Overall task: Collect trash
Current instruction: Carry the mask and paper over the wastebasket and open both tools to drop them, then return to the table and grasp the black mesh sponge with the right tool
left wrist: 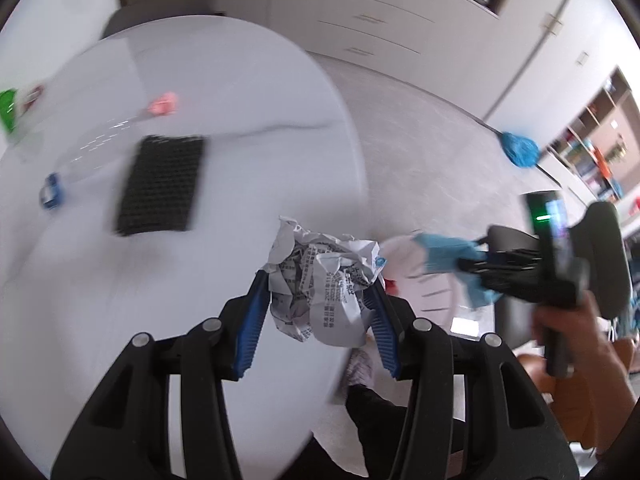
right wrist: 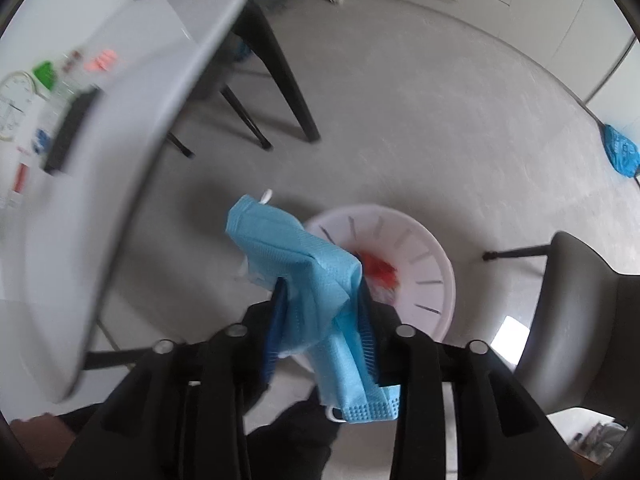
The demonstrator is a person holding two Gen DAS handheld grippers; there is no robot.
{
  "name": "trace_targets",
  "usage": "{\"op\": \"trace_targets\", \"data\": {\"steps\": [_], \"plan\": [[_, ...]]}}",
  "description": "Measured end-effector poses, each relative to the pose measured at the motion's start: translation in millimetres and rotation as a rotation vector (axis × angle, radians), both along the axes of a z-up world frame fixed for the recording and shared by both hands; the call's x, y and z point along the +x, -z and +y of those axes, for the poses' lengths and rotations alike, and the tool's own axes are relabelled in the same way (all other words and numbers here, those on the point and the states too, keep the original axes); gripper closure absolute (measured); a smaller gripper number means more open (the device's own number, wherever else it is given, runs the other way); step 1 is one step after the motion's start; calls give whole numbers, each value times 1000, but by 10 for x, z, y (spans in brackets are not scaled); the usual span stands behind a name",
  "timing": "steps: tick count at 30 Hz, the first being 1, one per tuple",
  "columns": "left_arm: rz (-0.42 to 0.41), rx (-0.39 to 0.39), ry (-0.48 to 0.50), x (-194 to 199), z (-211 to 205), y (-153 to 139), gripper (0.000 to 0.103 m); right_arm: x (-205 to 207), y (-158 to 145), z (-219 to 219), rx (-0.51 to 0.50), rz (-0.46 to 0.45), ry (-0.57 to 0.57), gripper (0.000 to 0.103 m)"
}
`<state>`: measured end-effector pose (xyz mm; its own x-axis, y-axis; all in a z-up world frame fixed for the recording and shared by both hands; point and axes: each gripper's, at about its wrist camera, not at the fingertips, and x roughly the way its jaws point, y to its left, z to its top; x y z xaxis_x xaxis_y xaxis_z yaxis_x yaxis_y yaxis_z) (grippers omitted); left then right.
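White printed paper, crumpled into a ball (left wrist: 324, 280): pinched between the blue-padded fingers of my left gripper (left wrist: 320, 312), held over the near edge of the pale grey round counter (left wrist: 200, 80). Light blue face mask (right wrist: 312, 280): lies between the fingers of my right gripper (right wrist: 320, 320), above the white slotted plastic basket (right wrist: 424, 256) on the floor beside the counter; whether the pads press it I cannot tell. Red scrap (right wrist: 378, 270): inside that basket. Black ribbed rectangular pad (left wrist: 160, 184): on the counter.
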<state>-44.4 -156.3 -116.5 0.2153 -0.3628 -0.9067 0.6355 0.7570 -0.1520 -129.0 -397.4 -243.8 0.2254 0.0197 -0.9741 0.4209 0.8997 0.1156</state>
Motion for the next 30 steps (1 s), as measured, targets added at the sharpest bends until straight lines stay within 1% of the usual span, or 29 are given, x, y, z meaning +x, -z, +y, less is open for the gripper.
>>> {"op": "trace_targets", "data": {"steps": [1, 2, 3, 5, 8, 13, 16, 19, 22, 23, 24, 25, 26, 27, 30], "plan": [[-1, 3, 13, -48, -86, 3, 56, -11, 71, -21, 1, 15, -4, 44], [-8, 10, 31, -122, -209, 7, 55, -21, 140, -45, -3, 32, -6, 36], [-10, 14, 41, -167, -280, 16, 55, -38, 167, -62, -13, 39, -6, 33], [-11, 20, 65, -278, -457, 43, 55, -110, 158, -111, -16, 37, -13, 23], [5, 25, 88, -383, -650, 100, 55, -263, -19, -217, -52, 4, -17, 13], [17, 38, 139, -539, -986, 211, 55, -546, -396, -428, -108, -55, 1, 7], [39, 48, 161, -613, -1173, 300, 55, -705, -615, -551, -121, -90, 12, 7], [52, 48, 180, -695, -1344, 367, 55, -835, -777, -682, -141, -125, 29, 6], [53, 46, 188, -751, -1444, 394, 53, -935, -860, -788, -139, -142, 48, 5], [53, 49, 187, -770, -1482, 400, 46, -961, -863, -820, -136, -148, 52, 5], [57, 53, 187, -787, -1491, 404, 35, -986, -880, -854, -133, -150, 57, 4], [61, 62, 181, -796, -1488, 404, 26, -1001, -884, -876, -134, -150, 59, 4], [64, 75, 162, -800, -1496, 402, 15, -1012, -907, -882, -137, -150, 59, 4], [68, 73, 152, -816, -1505, 392, 12, -1025, -904, -895, -139, -148, 58, 4], [97, 60, 134, -827, -1494, 369, 10, -1033, -890, -908, -133, -147, 61, 4]]}}
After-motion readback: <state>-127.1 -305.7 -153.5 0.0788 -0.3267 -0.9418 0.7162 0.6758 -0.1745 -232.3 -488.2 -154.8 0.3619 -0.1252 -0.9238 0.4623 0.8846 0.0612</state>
